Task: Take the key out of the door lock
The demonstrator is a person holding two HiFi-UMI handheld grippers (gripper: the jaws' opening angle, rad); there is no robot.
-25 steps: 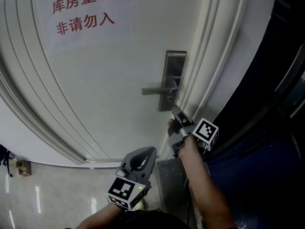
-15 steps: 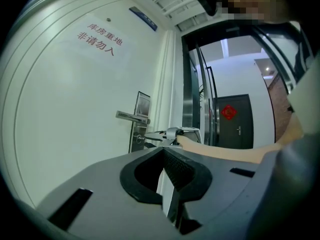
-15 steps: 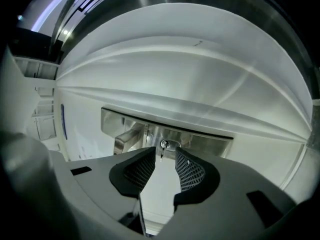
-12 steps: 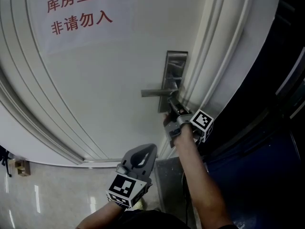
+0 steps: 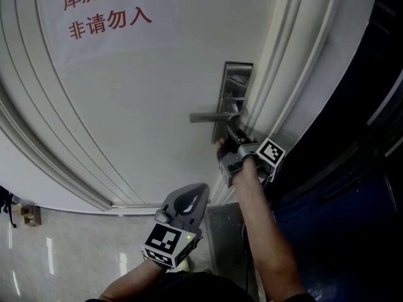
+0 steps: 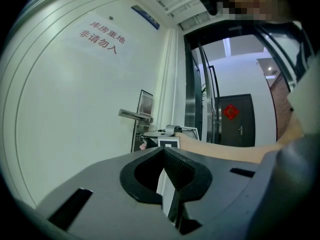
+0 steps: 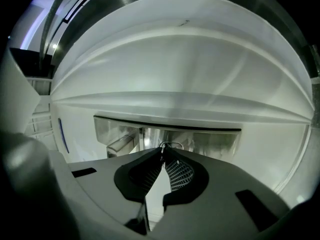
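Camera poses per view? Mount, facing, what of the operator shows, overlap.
Head view: on the person's head, steeply down at the door; shows both forearms, left gripper, right gripper.
Left gripper view: low and back, facing the door; shows its own shut jaws and the right forearm.
Right gripper view: close to the lock plate; own jaws shut on the key ring.
Shared: the lock plate shows in all three.

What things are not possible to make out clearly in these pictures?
Keyhole: in both the head view and the right gripper view, the right gripper covers it.
The key: only its wire ring shows above the shut jaws; blade hidden.
Blue sign, left gripper view: print too small.
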